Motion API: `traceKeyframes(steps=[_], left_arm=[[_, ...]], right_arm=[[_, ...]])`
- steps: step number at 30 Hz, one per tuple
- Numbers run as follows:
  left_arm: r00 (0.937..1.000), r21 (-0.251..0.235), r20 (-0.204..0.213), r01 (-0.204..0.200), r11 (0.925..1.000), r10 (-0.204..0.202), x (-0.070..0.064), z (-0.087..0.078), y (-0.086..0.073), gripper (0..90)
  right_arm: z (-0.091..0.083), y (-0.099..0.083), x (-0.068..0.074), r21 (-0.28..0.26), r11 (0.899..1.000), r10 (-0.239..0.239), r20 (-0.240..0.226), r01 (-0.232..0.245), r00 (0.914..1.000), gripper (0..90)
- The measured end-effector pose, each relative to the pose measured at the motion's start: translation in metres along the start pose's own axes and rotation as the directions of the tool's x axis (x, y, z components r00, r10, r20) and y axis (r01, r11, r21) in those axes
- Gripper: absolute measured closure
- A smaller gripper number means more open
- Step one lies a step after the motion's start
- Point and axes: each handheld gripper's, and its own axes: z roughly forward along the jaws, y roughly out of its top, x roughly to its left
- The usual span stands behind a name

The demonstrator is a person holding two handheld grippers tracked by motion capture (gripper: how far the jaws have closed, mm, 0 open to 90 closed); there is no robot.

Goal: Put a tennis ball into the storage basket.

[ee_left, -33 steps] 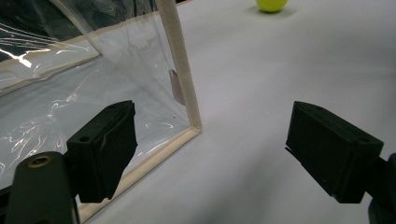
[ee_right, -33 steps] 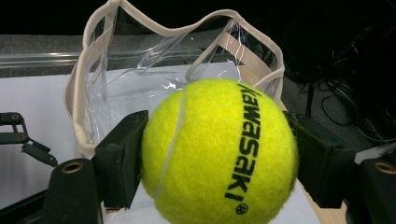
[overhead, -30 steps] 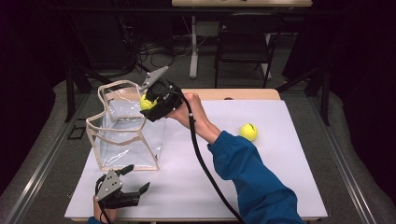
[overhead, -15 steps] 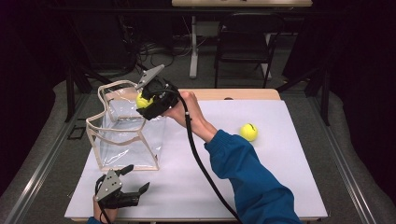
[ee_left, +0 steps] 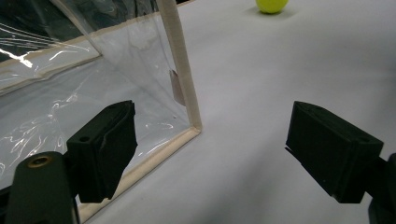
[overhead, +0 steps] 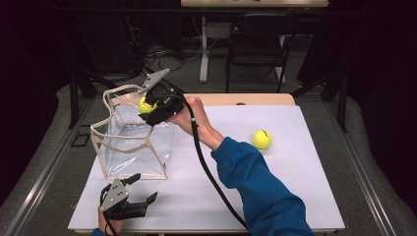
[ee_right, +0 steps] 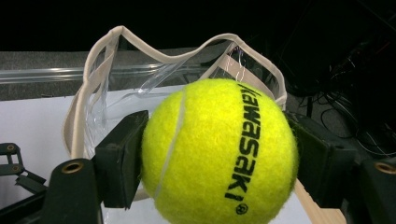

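Yellow tennis ball [ee_right: 217,151], "Kawasaki" lettering, clamped upper left over the upright, open-topped clear bag [overhead: 129,147].

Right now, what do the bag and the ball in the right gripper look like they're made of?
Bag: clear, glossy flexible plastic, probably vinyl; it shows creases and glare streaks. Its edges carry a matte beige trim, seemingly fabric.
Ball: fuzzy yellow felt with a pale seam and black printed lettering; a tennis ball, clamped in the right gripper.
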Motion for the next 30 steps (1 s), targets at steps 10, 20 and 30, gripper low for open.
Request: traceKeyframes(steps=[10,20,30], left_arm=[[1.0,-0.001,-0.002,0.006,1.0,-0.006,0.0,0.0,0.0,16.1],[1.0,-0.004,0.0,0.0,1.0,0.0,0.0,0.0,0.0,16.1],[1.0,-0.003,-0.002,0.001,1.0,-0.001,0.0,-0.001,0.0,16.1]], right_arm=[[0.003,0.002,0.003,-0.032,0.999,-0.001,0.007,0.001,1.0,25.8],[0.007,0.004,0.006,-0.048,0.999,0.002,0.01,-0.002,0.9999,25.8],[0.014,0.005,0.008,-0.058,0.998,0.003,0.006,-0.003,1.0,25.8]])
